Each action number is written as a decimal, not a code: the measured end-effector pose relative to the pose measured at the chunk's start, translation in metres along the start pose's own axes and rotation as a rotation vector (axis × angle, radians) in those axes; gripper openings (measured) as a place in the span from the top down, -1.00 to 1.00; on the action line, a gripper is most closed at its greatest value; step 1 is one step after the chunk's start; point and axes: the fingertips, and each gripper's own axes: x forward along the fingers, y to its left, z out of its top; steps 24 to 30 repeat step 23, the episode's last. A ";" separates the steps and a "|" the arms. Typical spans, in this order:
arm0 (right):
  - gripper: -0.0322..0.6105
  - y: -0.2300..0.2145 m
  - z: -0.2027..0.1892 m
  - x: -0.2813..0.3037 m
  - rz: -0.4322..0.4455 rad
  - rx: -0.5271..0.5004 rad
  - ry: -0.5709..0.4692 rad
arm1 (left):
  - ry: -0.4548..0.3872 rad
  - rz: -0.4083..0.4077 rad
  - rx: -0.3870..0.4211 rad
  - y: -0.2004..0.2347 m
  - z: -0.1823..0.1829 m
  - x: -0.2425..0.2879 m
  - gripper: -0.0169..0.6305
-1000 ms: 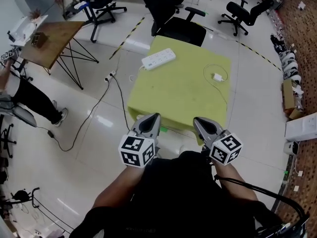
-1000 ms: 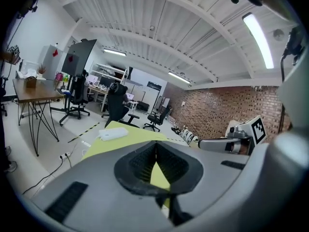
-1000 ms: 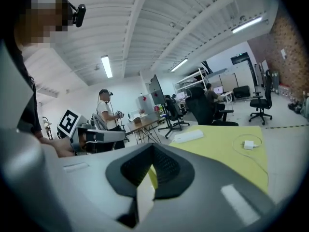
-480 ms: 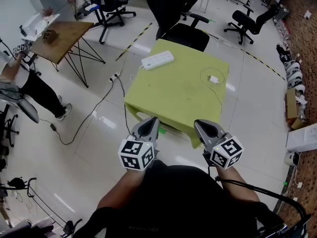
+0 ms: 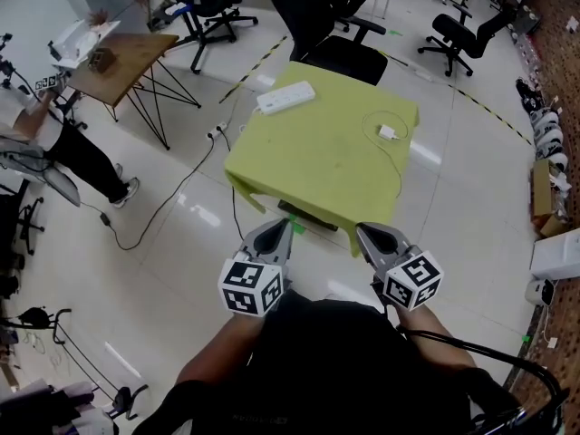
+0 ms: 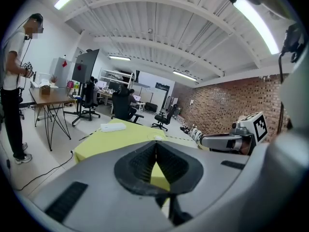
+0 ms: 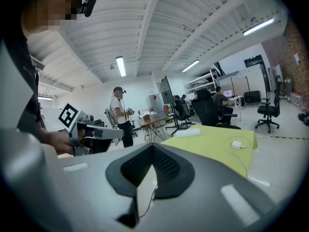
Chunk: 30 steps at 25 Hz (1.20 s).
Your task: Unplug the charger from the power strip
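Observation:
A white power strip (image 5: pixel 285 98) lies at the far left corner of the yellow-green table (image 5: pixel 308 166). A white charger (image 5: pixel 388 133) with a looped thin cable rests on the table's right side, apart from the strip. My left gripper (image 5: pixel 284 226) and right gripper (image 5: pixel 362 232) hang side by side close to the body, just short of the table's near edge. Both are shut on nothing. In the left gripper view the strip (image 6: pixel 112 127) and the charger (image 6: pixel 158 137) show beyond the shut jaws. In the right gripper view the strip (image 7: pixel 188 132) and the charger (image 7: pixel 237 144) lie far ahead.
A black office chair (image 5: pixel 337 51) stands behind the table. A wooden desk (image 5: pixel 122 57) and a person (image 5: pixel 63 143) are at the left, with a cable (image 5: pixel 172 198) trailing over the floor. More chairs stand at the back, and boxes (image 5: pixel 544 184) line the right wall.
Both grippers have shifted with the person, still shut and side by side. The table's near edge now shows just past their tips instead of under them. The person at the left sits further right in view.

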 end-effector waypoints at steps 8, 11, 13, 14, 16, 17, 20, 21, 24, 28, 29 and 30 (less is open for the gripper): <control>0.89 0.001 -0.006 -0.019 0.014 -0.003 -0.008 | 0.009 0.035 0.049 -0.016 -0.007 -0.005 0.92; 0.89 -0.006 -0.008 -0.024 0.006 0.005 -0.010 | 0.014 0.036 0.045 -0.019 -0.007 -0.001 0.92; 0.89 -0.008 -0.009 -0.027 0.000 0.010 -0.014 | 0.016 0.033 0.055 -0.022 -0.006 -0.001 0.92; 0.89 -0.009 -0.009 -0.028 -0.002 0.012 -0.017 | 0.016 0.031 0.061 -0.023 -0.005 -0.001 0.92; 0.89 -0.009 -0.008 -0.029 -0.004 0.016 -0.023 | 0.013 0.030 0.067 -0.024 -0.002 0.000 0.92; 0.89 -0.009 -0.008 -0.029 -0.003 0.018 -0.026 | 0.011 0.031 0.069 -0.024 0.000 0.000 0.92; 0.89 -0.007 -0.006 -0.030 0.000 0.020 -0.033 | 0.011 0.029 0.074 -0.027 0.003 0.000 0.92; 0.89 -0.007 -0.005 -0.030 0.000 0.020 -0.035 | 0.012 0.029 0.075 -0.028 0.004 0.000 0.92; 0.89 -0.007 -0.003 -0.032 -0.001 0.020 -0.038 | 0.013 0.027 0.077 -0.030 0.005 0.001 0.92; 0.89 -0.007 -0.003 -0.032 -0.001 0.020 -0.038 | 0.013 0.027 0.077 -0.030 0.005 0.001 0.92; 0.89 -0.007 -0.003 -0.032 -0.001 0.020 -0.038 | 0.013 0.027 0.077 -0.030 0.005 0.001 0.92; 0.89 -0.007 -0.003 -0.032 -0.001 0.020 -0.038 | 0.013 0.027 0.077 -0.030 0.005 0.001 0.92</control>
